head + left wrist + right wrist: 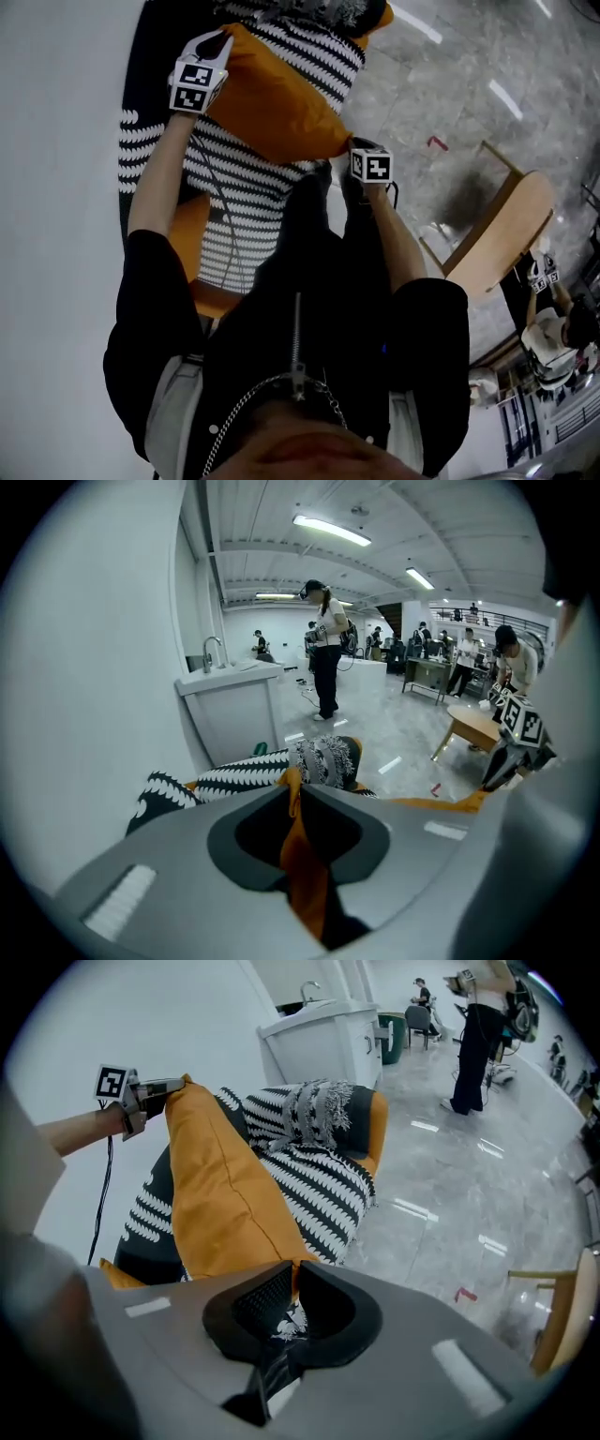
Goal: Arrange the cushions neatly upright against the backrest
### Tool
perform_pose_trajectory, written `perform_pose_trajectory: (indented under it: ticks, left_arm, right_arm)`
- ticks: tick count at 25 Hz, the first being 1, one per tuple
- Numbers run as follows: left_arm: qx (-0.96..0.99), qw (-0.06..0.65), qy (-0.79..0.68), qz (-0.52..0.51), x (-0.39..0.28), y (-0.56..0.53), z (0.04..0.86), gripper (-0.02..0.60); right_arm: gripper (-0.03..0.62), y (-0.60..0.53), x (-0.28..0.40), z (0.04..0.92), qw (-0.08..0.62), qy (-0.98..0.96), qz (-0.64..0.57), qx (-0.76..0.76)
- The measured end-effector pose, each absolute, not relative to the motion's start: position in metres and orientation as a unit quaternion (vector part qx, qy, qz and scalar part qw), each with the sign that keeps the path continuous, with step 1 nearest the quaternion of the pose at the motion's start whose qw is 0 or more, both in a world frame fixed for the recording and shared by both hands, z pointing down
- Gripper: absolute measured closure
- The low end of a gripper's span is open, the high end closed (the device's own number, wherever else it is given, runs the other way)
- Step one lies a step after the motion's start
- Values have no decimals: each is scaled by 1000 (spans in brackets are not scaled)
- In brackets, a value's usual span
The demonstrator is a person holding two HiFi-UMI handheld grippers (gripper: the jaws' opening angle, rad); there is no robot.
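1 orange cushion [272,98], hanging between 2 grippers above a black-and-white patterned cushion [234,202]. Left hand-held gripper [216,45]: jaws nearly closed, clamped on the cushion's far corner. Right hand-held gripper [356,148]: jaws nearly closed, clamped on its near corner.
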State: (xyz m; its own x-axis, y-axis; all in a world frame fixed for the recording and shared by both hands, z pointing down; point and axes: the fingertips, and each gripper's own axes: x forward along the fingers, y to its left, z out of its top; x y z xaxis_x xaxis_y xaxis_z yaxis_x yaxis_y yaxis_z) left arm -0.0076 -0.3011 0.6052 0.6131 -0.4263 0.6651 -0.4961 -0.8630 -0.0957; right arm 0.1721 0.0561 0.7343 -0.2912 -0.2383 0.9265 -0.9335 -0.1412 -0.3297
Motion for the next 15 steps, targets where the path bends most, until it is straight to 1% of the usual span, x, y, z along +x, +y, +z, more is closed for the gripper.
perform_pose_trajectory:
  ticks: [3,7,10,15]
  left_arm:
    - [895,62,-277,344,-29,-296,596,537]
    - [886,84,-329,317,-59,-287,583,537]
    - [872,106,-367,307,-92,-271,580,537]
    - [832,153,-440,302,-162,-225,581,538]
  right_arm:
    - [566,45,171,732,322,-581,550,506]
    - [566,12,190,725,348,-595,525,499]
    - [566,-12,200,718,369,-605,505,493]
    - [568,-67,195,698,408,-644,442,472]
